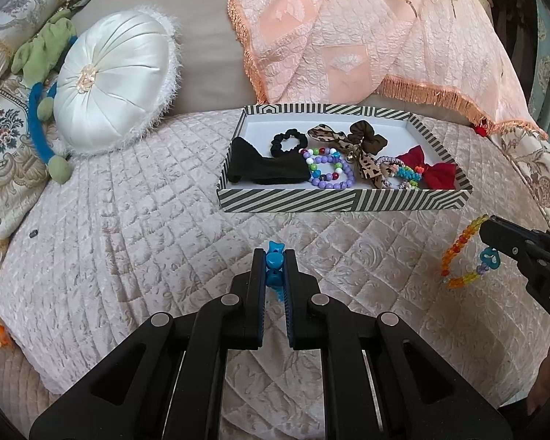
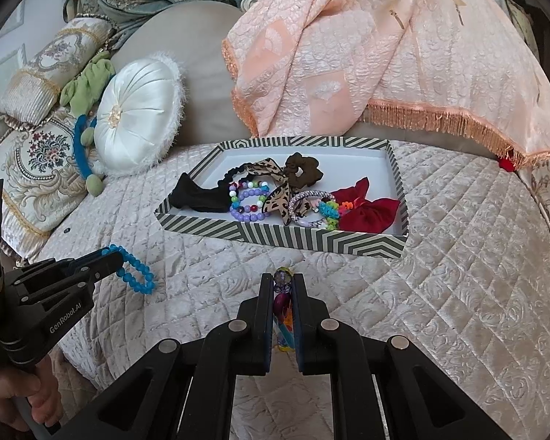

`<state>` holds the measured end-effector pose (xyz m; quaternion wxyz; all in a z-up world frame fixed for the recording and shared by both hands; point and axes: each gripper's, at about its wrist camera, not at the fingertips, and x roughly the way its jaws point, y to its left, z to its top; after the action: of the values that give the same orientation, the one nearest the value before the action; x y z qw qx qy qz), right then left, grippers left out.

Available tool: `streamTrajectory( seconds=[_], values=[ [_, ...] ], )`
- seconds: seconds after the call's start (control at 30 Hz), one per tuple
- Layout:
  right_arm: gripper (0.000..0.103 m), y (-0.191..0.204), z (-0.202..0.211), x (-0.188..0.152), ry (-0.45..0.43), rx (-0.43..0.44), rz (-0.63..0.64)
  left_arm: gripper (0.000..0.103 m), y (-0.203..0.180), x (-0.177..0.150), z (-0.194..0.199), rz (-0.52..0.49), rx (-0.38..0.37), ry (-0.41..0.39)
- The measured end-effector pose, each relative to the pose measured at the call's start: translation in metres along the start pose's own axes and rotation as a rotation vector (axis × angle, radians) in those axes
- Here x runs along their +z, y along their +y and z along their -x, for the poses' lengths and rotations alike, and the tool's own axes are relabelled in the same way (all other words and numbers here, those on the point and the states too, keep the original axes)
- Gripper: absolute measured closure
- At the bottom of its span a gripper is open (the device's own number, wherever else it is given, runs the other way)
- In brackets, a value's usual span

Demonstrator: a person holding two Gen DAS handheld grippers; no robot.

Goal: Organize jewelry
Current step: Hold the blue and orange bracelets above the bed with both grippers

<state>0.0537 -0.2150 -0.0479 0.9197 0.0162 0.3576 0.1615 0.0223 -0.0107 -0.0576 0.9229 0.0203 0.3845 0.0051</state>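
**Both tongs loaded, tray ahead on bed**

Left tongs [image 1: 274,256] are closed on a blue beaded bracelet [image 2: 135,269]; in the right wrist view its loop hangs from the tips over the quilted cream velvet bed cover [image 2: 458,293]. Right tongs [image 2: 282,282] are closed on an orange, red and yellow beaded bracelet with a blue charm [image 1: 458,253], which dangles beside the tips in the left wrist view. A hand [image 2: 36,399] grips the left handle. The striped black-and-white cardboard tray [image 1: 341,201] lies on the bed beyond both tongs, apart from them. Inside: black scrunchie [image 1: 289,142], purple beaded bracelet [image 1: 330,178], leopard-print bow [image 1: 366,167], red bow [image 1: 436,172]. A round white satin cushion [image 1: 113,80] stands left of the tray
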Motion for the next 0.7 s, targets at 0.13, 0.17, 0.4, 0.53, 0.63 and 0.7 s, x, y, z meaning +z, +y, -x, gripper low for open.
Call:
streamTrajectory(
  seconds=[0.13, 0.17, 0.4, 0.53, 0.63, 0.7],
  values=[
    [0.095, -0.0002, 0.0003, 0.0003, -0.001, -0.003, -0.001, 0.096, -0.0009, -0.0011, -0.0016, -0.001, 0.001, 0.001],
    [0.095, 0.0001, 0.0002, 0.0002, -0.001, -0.004, 0.001, 0.096, -0.0009, -0.0011, -0.002, 0.0, 0.002, 0.002],
    [0.095, 0.0005, -0.0001, 0.0004, 0.001, -0.008, 0.003, 0.096, 0.0008, -0.0035, -0.0044, 0.003, 0.006, 0.003],
    [0.095, 0.0006, 0.0, 0.0006, 0.0, -0.009, 0.003, 0.096, 0.0004, -0.0028, -0.0042, 0.002, 0.003, 0.004],
    [0.095, -0.0007, -0.0003, 0.0008, -0.001, -0.011, 0.0, 0.096, -0.0003, -0.0029, -0.0042, 0.001, 0.004, 0.004],
    [0.095, -0.0012, -0.0002, 0.0006, -0.002, -0.013, -0.001, 0.096, 0.0003, -0.0026, -0.006, 0.0, 0.003, 0.004]
  ],
)
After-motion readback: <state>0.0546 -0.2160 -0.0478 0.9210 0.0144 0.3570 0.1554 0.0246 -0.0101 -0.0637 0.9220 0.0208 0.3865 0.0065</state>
